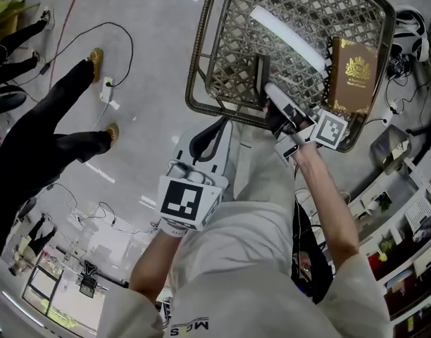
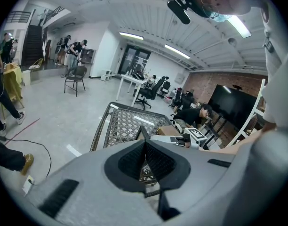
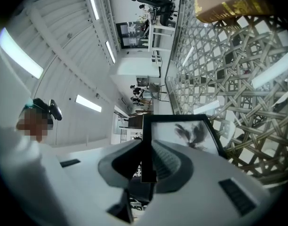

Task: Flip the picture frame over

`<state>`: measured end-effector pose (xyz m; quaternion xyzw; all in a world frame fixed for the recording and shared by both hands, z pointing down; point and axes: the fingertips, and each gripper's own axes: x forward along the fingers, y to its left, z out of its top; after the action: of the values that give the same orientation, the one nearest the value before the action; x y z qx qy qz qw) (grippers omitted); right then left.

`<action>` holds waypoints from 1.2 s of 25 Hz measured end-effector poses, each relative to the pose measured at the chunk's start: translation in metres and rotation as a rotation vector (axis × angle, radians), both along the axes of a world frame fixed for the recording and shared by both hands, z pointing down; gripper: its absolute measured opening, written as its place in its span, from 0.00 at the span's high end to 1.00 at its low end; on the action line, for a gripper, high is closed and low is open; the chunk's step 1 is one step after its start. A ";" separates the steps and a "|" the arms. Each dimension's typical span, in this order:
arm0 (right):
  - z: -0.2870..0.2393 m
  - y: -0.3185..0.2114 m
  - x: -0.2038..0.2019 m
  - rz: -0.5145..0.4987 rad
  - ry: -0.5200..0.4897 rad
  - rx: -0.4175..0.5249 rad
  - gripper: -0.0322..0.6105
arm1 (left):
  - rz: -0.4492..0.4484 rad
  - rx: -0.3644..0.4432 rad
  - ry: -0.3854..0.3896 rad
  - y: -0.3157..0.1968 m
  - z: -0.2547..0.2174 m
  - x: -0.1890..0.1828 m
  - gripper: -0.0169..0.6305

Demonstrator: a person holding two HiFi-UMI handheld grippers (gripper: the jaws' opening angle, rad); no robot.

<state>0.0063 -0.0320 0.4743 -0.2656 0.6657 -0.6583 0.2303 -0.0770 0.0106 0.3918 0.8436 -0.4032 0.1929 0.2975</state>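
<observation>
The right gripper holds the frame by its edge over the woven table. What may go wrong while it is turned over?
1. The right gripper pinches the picture frame at one edge only, so the frame may swing or slip and drop on the table.
2. The book lies nearby, and the frame might land on it.
3. The left gripper is shut and away from the table, so it gives no support.

The bench (image 1: 201, 48) has an open woven lattice top inside a dark metal rim, and the floor shows through it. 1 brown box (image 1: 353, 76) with a gold crest lies flat by the right rim. 1 black picture frame (image 1: 259, 76) stands on edge near the front rim.
</observation>
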 end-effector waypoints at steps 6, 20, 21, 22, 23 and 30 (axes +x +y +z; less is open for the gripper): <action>0.002 0.006 0.009 0.006 0.016 -0.003 0.83 | 0.002 -0.018 0.013 0.000 -0.001 0.010 0.94; 0.002 0.020 0.045 0.031 0.035 0.031 0.75 | 0.059 -0.001 -0.001 0.007 -0.001 0.028 0.94; 0.002 0.022 0.047 0.028 0.031 0.032 0.70 | 0.063 -0.001 0.000 0.008 0.000 0.030 0.94; 0.002 0.023 0.049 0.027 0.030 0.034 0.70 | 0.067 -0.002 0.000 0.008 0.000 0.032 0.94; 0.003 0.023 0.051 0.028 0.031 0.035 0.70 | 0.071 -0.003 0.000 0.009 0.000 0.033 0.94; 0.015 0.028 0.070 0.049 0.138 0.034 0.70 | 0.103 -0.007 -0.003 0.012 0.001 0.044 0.94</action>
<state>0.0762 -0.0043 0.4896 -0.3225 0.6843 -0.6213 0.2044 -0.0325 0.0227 0.3927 0.8619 -0.3590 0.2107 0.2896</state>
